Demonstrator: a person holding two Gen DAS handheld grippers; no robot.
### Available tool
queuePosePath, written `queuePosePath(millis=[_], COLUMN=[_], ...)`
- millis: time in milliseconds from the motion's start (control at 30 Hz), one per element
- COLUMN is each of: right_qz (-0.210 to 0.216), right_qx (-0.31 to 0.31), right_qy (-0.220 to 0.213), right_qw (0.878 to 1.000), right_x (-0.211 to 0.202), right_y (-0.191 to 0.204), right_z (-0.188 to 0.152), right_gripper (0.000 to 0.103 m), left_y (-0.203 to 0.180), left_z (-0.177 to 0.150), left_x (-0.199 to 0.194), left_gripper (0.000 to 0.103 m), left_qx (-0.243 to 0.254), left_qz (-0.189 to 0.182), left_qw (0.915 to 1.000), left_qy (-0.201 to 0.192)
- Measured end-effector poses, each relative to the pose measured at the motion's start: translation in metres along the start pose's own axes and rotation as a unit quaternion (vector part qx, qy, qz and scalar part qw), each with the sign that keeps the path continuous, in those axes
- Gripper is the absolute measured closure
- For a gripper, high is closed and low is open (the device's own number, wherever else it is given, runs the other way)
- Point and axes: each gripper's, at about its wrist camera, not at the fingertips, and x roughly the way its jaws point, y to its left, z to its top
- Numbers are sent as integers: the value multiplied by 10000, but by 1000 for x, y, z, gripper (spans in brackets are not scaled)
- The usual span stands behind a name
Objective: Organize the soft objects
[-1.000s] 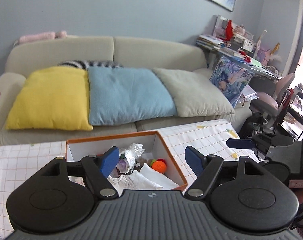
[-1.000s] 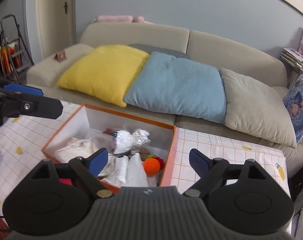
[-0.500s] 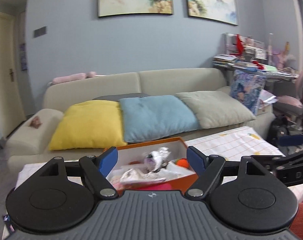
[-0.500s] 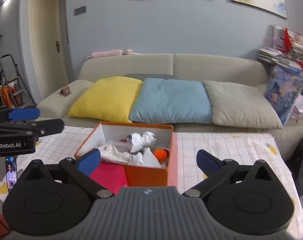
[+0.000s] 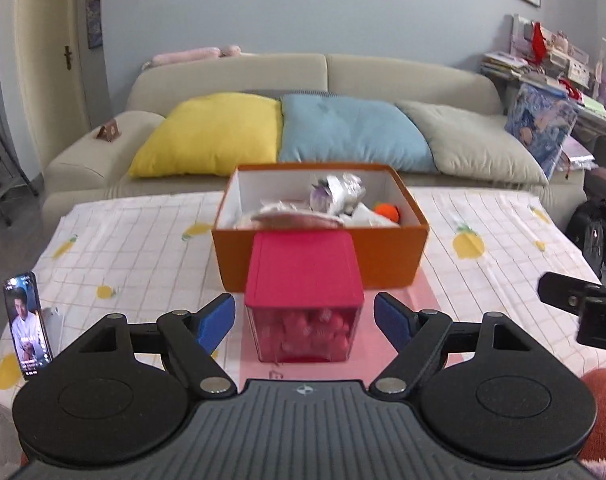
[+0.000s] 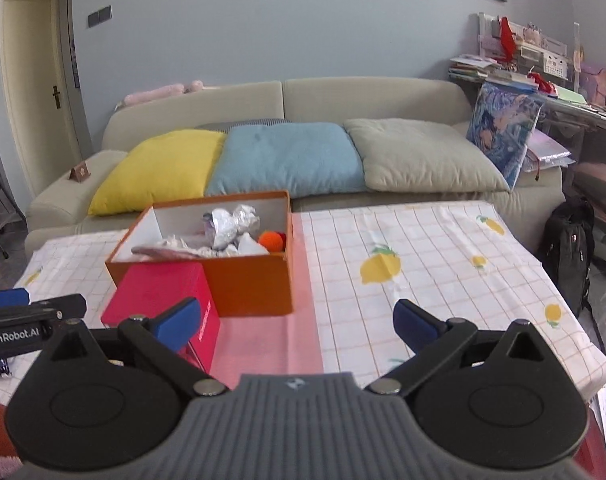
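An orange box stands on the table, holding soft things: a silver crumpled bundle, white cloths and an orange ball. The box also shows in the right wrist view. A red lidded container stands just in front of it, also seen in the right wrist view. My left gripper is open and empty, short of the red container. My right gripper is open and empty, to the right of both boxes.
The table wears a white checked cloth with lemon prints. A phone stands at the table's left edge. Behind is a sofa with yellow, blue and grey cushions. A cluttered desk stands at the right.
Both grippers have pulled back from over the orange box toward the near side of the table. The red container and the table front have come into view. Both stay open.
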Motion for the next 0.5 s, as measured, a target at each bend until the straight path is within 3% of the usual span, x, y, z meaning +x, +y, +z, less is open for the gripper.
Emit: queuePosePath(millis=[200, 500], right_qz=[-18, -2], right_qx=[65, 153], right_qy=[583, 728], right_qw=[9983, 9972], right_x=[21, 25], right_y=[-4, -8], right_z=[-10, -14], right_gripper=[3, 3], left_y=[-7, -8], left_z=[-12, -18], left_x=[-1, 11], left_gripper=[10, 10], left_qx=[120, 115], left_qz=[-1, 26], left_qw=[9997, 9985], left_qy=[193, 542])
